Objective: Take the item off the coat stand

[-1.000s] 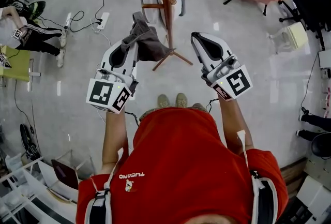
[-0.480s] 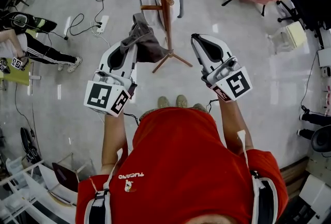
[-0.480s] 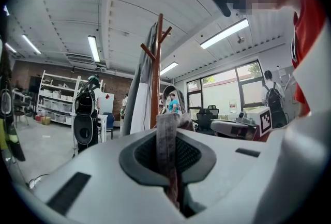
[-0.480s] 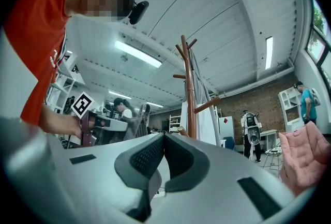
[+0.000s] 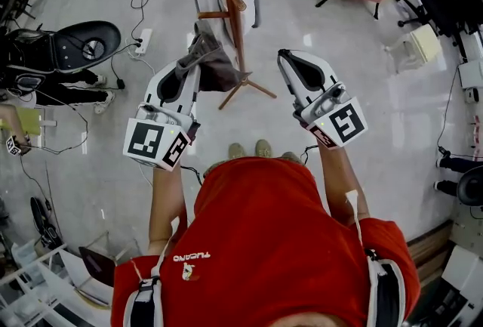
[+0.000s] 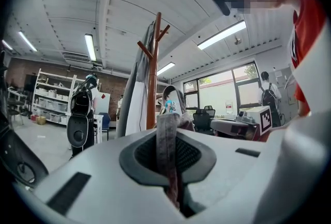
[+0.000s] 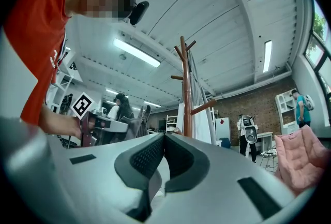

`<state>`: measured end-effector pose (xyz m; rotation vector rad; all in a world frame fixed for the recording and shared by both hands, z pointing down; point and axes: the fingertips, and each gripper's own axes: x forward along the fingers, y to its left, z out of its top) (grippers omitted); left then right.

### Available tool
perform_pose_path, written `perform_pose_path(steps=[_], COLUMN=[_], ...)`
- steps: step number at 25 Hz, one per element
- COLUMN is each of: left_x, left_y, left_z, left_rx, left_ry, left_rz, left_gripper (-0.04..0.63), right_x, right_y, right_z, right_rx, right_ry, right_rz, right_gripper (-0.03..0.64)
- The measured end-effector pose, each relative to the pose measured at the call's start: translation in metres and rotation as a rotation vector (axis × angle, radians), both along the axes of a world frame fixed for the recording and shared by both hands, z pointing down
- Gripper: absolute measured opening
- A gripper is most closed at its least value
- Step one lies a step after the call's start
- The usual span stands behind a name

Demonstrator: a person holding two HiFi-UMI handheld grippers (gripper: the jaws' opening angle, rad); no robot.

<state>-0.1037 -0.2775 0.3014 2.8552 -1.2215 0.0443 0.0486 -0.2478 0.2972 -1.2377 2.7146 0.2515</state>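
The left gripper [image 6: 167, 151] had its pale grey jaws pressed together on a strip of grey knitted fabric [image 6: 165, 127], which rose from between the dark ribbed pads [image 6: 145, 154] and ran forward past the tips. Straight ahead of the jaws stood a brown wooden coat stand [image 6: 152, 78] with angled pegs. A long pale grey garment [image 6: 133, 101] hung on its left side.
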Motion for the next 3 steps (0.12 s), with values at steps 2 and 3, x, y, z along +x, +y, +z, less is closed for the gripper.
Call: perform_pose_path(steps=[2,3], left_x=[0.0004,0.0006], left_y=[-0.0015,-0.0021], left_z=[0.0003,0.0004], left_rx=[-0.001,-0.001], left_ry=[0.003,0.004], left_rz=[0.004,0.006], left_gripper=[0.021,0.021], right_x=[0.0000,0.0000], right_y=[-0.0011,-0.0017], right_z=[-0.0003,-0.0005], right_rx=[0.001,0.001], right_ry=[0.002,0.003], right_rz=[0.003,0.004], right_gripper=[0.023,0.023])
